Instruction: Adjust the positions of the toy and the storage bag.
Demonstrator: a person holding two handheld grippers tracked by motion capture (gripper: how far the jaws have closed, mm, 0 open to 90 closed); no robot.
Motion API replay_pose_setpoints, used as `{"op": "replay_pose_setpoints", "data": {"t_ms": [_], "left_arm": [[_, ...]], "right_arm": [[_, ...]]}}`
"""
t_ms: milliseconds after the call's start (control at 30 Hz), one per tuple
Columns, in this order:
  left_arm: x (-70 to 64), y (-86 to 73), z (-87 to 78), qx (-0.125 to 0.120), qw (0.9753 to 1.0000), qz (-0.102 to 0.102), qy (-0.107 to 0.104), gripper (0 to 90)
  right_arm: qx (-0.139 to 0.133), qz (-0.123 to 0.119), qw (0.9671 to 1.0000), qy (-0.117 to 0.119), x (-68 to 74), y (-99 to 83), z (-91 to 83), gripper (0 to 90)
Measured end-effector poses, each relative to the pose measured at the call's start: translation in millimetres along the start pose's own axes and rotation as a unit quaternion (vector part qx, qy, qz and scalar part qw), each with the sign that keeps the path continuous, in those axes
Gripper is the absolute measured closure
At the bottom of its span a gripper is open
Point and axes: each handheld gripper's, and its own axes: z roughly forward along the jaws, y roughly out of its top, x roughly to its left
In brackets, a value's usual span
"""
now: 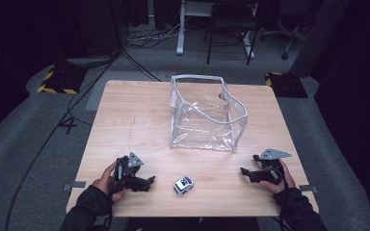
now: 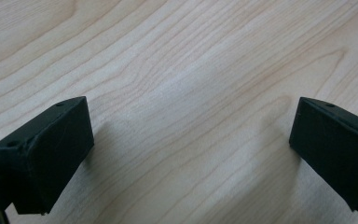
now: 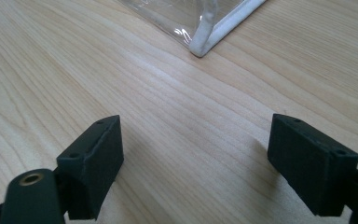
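High view has a small toy car [image 1: 183, 185] sitting on the wooden table [image 1: 139, 120] near the front edge, between the two grippers — closer to the left gripper [image 1: 149, 182], but not touching either one. Right gripper [image 1: 244, 171] is off to the other side, well apart from it. Both are spread wide with nothing in them; the left gripper view shows just bare wood grain between its jaws. Further back, mid-table, stands a clear plastic bag [image 1: 204, 115] with white trim, open at the top — its corner [image 3: 200, 44] pokes into the right gripper view.
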Motion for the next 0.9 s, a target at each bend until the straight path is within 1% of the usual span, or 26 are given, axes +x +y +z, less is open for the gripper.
{"op": "replay_pose_setpoints", "data": {"t_ms": [33, 67, 100, 133, 200, 267, 300, 333, 367, 400, 433, 467, 500, 533, 567, 600, 633, 667, 700, 733, 767, 800, 833, 867, 900], "left_arm": [[-0.5, 1.4, 2.3, -0.002, 1.0, -0.003, -0.004, 0.0], [0.0, 2.9, 3.5, -0.001, 1.0, 0.002, -0.005, 0.0], [0.0, 2.9, 3.5, -0.001, 1.0, 0.002, -0.005, 0.0], [1.1, 4.2, 4.1, 0.002, 0.9999, 0.008, -0.014, 0.0], [2.0, 4.4, 4.3, 0.0, 0.9998, 0.014, -0.014, 0.3], [3.2, 3.0, 2.5, 0.002, 0.9998, 0.015, -0.015, 0.3], [3.0, 2.1, 1.9, 0.004, 0.9997, 0.015, -0.019, 0.4], [3.1, 1.0, 0.0, 0.005, 0.9997, 0.02, -0.015, 0.4], [2.9, -0.9, -1.9, 0.008, 0.9993, 0.027, -0.024, 0.4], [2.2, -3.1, -3.8, 0.011, 0.999, 0.028, -0.031, 0.4], [1.3, -5.5, -5.5, 0.01, 0.9991, 0.027, -0.031, 0.4], [-1.2, -9.2, -6.8, -0.001, 0.9994, 0.024, -0.024, 0.4], [-1.2, -9.2, -6.8, -0.001, 0.9994, 0.024, -0.024, 0.4], [-3.0, -12.0, -9.4, 0.0, 0.9991, 0.031, -0.031, 0.4], [-3.0, -12.0, -9.4, 0.0, 0.9991, 0.031, -0.031, 0.4], [-5.5, -13.5, -10.9, 0.002, 0.9986, 0.036, -0.039, 0.4], [-5.5, -13.5, -10.9, 0.002, 0.9986, 0.036, -0.039, 0.3], [-6.1, -14.0, -12.4, 0.005, 0.9981, 0.043, -0.043, 0.3], [-7.8, -15.1, -12.0, 0.004, 0.9977, 0.045, -0.05, 0.3], [-9.0, -14.9, -13.6, 0.01, 0.9965, 0.061, -0.056, 0.3], [-12.9, -15.3, -14.0, 0.014, 0.9945, 0.073, -0.074, 0.2], [-12.9, -15.3, -14.0, 0.014, 0.9945, 0.073, -0.074, 0.1], [-15.4, -14.8, -14.7, 0.018, 0.994, 0.08, -0.072, 0.1], [-19.2, -13.4, -13.8, 0.02, 0.9921, 0.092, -0.083, 0.2], [-26.3, -12.4, -11.8, 0.017, 0.9917, 0.092, -0.088, 0.4]], "right_arm": [[0.0, 0.0, 1.0, 0.0, 0.0, 0.0, 0.1, 18.3], [0.0, 0.0, 1.0, 0.0, 0.0, 0.0, 0.1, 18.2], [0.0, 0.0, 1.0, 0.0, 0.0, 0.0, 0.1, 18.2], [0.0, 0.0, 1.0, 0.0, 0.0, 0.2, 0.2, 18.1], [0.0, 0.002, 1.0, -0.001, 0.0, 0.7, 0.7, 17.6], [0.001, 0.006, 1.0, -0.004, 0.1, 1.1, 1.3, 16.8], [0.001, 0.005, 1.0, -0.003, -0.2, 1.2, 1.6, 16.4], [0.001, 0.005, 1.0, -0.003, -0.2, 1.2, 1.6, 16.4], [0.0, 0.007, 1.0, -0.005, -0.2, 1.7, 2.4, 16.0], [0.002, 0.006, 1.0, -0.005, -1.0, 2.3, 2.8, 16.0], [0.002, 0.009, 0.9999, -0.008, -1.3, 3.0, 3.5, 15.9], [0.004, 0.014, 0.9998, -0.014, -1.4, 4.8, 5.1, 15.1], [0.004, 0.014, 0.9998, -0.014, -1.4, 4.8, 5.1, 15.1], [0.008, 0.015, 0.9996, -0.021, -3.3, 8.9, 8.4, 14.3], [0.008, 0.015, 0.9996, -0.021, -3.3, 8.9, 8.4, 14.3], [0.008, 0.011, 0.9997, -0.021, -6.4, 14.0, 14.0, 13.9], [0.009, 0.011, 0.9997, -0.018, -7.7, 15.8, 16.1, 13.7], [0.009, 0.011, 0.9997, -0.018, -7.7, 15.8, 16.1, 13.7], [0.009, 0.011, 0.9998, -0.017, -9.2, 17.8, 18.5, 13.8], [0.01, 0.013, 0.9998, -0.015, -11.1, 22.5, 23.3, 15.0], [0.009, 0.013, 0.9998, -0.014, -11.4, 24.0, 25.1, 15.2], [0.009, 0.013, 0.9998, -0.014, -11.4, 24.0, 25.1, 15.2], [0.009, 0.014, 0.9997, -0.017, -11.4, 26.3, 27.6, 15.6], [0.007, 0.01, 0.9998, -0.015, -9.8, 31.3, 33.1, 16.6], [0.008, 0.015, 0.9998, -0.014, -8.4, 33.1, 34.8, 17.0]]}}
